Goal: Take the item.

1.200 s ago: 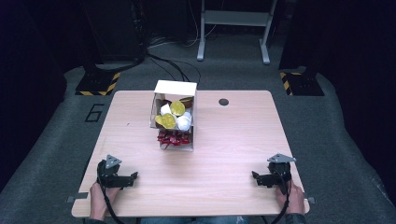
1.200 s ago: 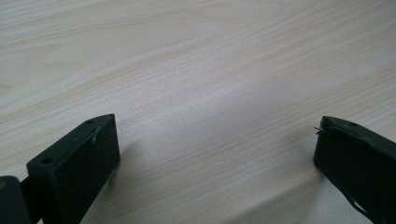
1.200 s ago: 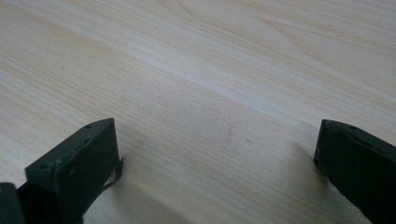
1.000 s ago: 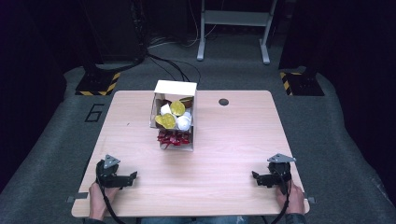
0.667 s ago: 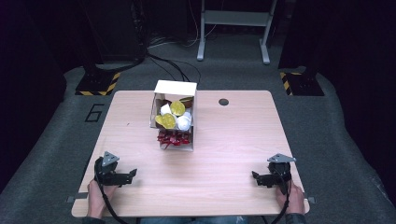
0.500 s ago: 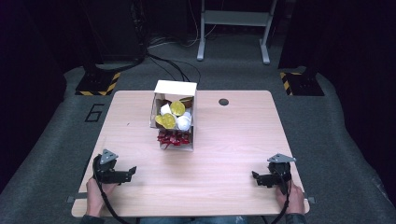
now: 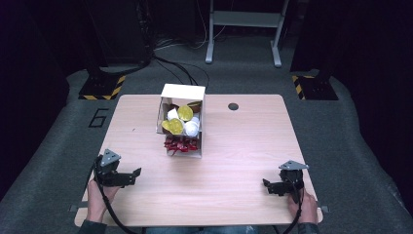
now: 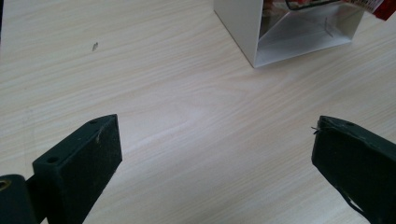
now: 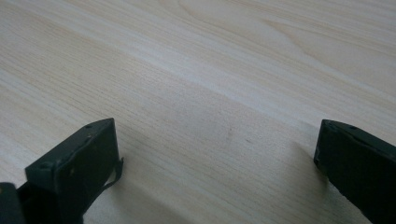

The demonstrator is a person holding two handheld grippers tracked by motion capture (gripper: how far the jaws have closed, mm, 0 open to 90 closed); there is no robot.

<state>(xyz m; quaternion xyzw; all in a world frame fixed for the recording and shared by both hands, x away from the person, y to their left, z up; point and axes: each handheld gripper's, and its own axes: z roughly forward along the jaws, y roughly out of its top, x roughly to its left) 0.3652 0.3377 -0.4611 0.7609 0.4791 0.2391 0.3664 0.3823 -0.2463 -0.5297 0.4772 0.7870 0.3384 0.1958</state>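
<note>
- The wooden counter carries a white box near its far middle.
- The box is open on top and holds yellow and white cups, with red packets at its near end.
- The left tool sits at the near left corner, jaws wide apart, nothing between them; its view shows the box corner ahead.
- The right tool sits at the near right corner, jaws likewise spread and empty, over bare wood.
</note>
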